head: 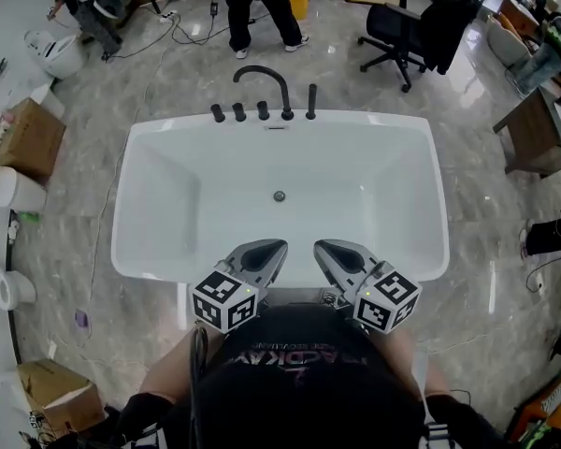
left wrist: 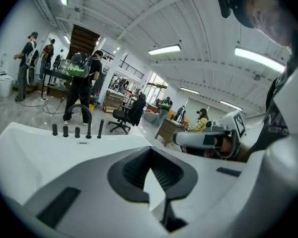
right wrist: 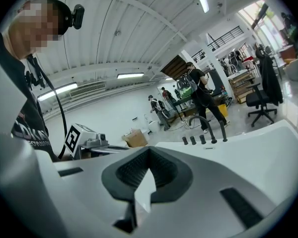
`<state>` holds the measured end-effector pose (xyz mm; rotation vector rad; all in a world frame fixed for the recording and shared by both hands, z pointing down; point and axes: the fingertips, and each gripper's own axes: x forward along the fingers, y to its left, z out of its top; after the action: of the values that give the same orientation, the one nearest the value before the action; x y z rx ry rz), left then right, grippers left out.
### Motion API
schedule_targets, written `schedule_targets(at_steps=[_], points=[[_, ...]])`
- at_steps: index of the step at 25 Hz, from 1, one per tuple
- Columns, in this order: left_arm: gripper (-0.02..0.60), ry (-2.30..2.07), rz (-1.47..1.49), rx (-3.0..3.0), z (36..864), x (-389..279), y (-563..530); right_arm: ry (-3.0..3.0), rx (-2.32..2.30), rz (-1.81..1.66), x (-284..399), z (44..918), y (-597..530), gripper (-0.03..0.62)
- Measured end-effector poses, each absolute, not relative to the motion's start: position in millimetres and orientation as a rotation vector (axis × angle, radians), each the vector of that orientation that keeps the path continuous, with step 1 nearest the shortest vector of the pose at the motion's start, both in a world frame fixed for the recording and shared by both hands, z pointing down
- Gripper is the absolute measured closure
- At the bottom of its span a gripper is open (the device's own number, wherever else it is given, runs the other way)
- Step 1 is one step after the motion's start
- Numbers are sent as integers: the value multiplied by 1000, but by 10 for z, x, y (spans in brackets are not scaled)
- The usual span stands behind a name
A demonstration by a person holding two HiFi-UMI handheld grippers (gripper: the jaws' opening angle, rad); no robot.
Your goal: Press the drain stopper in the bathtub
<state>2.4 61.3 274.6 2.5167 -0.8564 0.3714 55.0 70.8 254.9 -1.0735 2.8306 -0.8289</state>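
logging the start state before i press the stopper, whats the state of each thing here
bathtub: empty, no water seen
drain stopper: in the tub floor, untouched; up or down cannot be told
faucet: no water running
left gripper: shut, empty, over the near rim
right gripper: shut, empty, over the near rim

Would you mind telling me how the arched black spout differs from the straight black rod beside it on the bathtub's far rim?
The spout curves over in a hook; the rod stands straight. The spout is taller and wider than the rod. Both are black and stand side by side on the bathtub, at its far rim.
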Motion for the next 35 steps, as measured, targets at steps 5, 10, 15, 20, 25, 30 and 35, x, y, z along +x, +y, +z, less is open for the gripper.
schedule_targets(at_steps=[5, 10, 15, 20, 25, 30, 35], points=[[575, -873, 349, 2515, 2728, 14, 601, 2844, -1051, -829, 537, 2555, 702, 583], [575, -868, 339, 2501, 2745, -38, 638, 2843, -1023, -850, 462, 2571, 737, 583], [575, -867, 332, 2479, 2770, -41, 633, 2843, -1002, -873, 451, 2596, 734, 583], [575, -863, 338, 2483, 2790, -25, 615, 2857, -990, -871, 431, 2616, 727, 583], [575, -864, 335, 2481, 2810, -23, 612, 2864, -981, -867, 421, 2637, 735, 583], [575, -857, 338, 2480, 2803, -14, 605, 2861, -984, -874, 421, 2630, 730, 583], [575, -857, 338, 2479, 2784, -6, 583, 2859, -988, -877, 430, 2612, 714, 583]])
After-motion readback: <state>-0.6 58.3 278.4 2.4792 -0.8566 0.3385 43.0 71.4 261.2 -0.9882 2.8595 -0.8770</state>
